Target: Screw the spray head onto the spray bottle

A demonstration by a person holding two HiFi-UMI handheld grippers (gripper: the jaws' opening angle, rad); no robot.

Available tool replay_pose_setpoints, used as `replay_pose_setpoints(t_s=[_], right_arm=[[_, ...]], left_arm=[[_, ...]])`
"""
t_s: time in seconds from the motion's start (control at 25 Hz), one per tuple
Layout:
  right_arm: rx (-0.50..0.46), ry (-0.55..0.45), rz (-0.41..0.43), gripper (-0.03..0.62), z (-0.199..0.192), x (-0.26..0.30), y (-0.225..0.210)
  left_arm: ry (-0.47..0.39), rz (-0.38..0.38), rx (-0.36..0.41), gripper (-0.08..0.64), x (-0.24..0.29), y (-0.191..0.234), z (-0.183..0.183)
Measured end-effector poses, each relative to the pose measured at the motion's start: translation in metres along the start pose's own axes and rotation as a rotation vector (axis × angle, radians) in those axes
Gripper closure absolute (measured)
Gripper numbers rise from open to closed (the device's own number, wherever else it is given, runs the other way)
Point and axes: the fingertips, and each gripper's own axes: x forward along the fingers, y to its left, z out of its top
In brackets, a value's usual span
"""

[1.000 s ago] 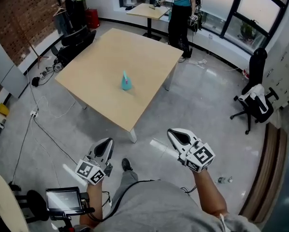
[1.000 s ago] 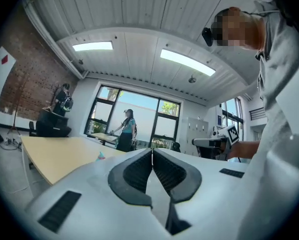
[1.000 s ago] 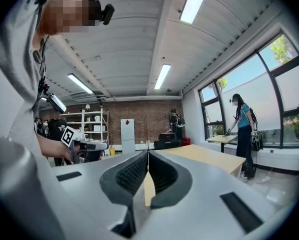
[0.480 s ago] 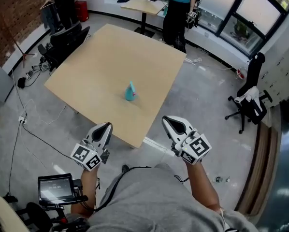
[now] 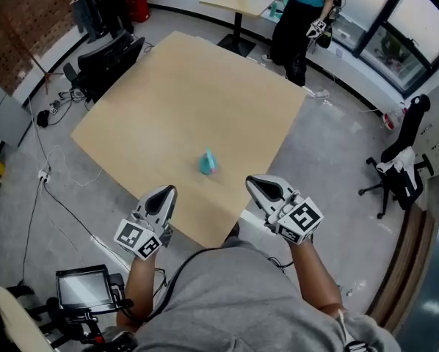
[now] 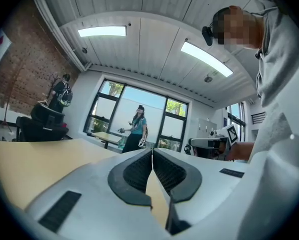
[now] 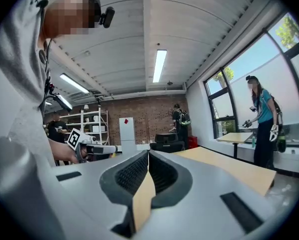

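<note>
One small teal spray bottle [image 5: 208,163] on tan table [image 5: 168,101] — left gripper [image 5: 167,193] and right gripper [image 5: 258,185], jaws together.

1. A large square table of pale wood [image 5: 175,101] stood on the grey polished floor [image 5: 329,160], set corner-on in the head view.
2. There on its top, a small teal plastic bottle [image 5: 208,163] stood upright, toward the nearest corner.
3. Loose thin cables [image 5: 51,189] trailed over the floor left of the table.
</note>
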Motion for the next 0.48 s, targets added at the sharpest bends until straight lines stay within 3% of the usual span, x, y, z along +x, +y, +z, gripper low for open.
replay_pose_setpoints(t_s=[0.2,0.32,0.48], right_arm=[[-0.021,0.011,0.186,0.584,0.001,0.049,-0.034],[-0.061,0.024,0.274,0.584,-0.003,0.081,-0.037],[-0.031,0.07,0.29,0.584,-0.016,0.109,-0.038]], left_arm=[[0.023,0.052,0.054,0.554,0.044,0.024,0.003],[0.065,0.063,0.016,0.554,0.057,0.044,-0.016],[0.169,-0.002,0.007,0.553,0.064,0.066,-0.06]])
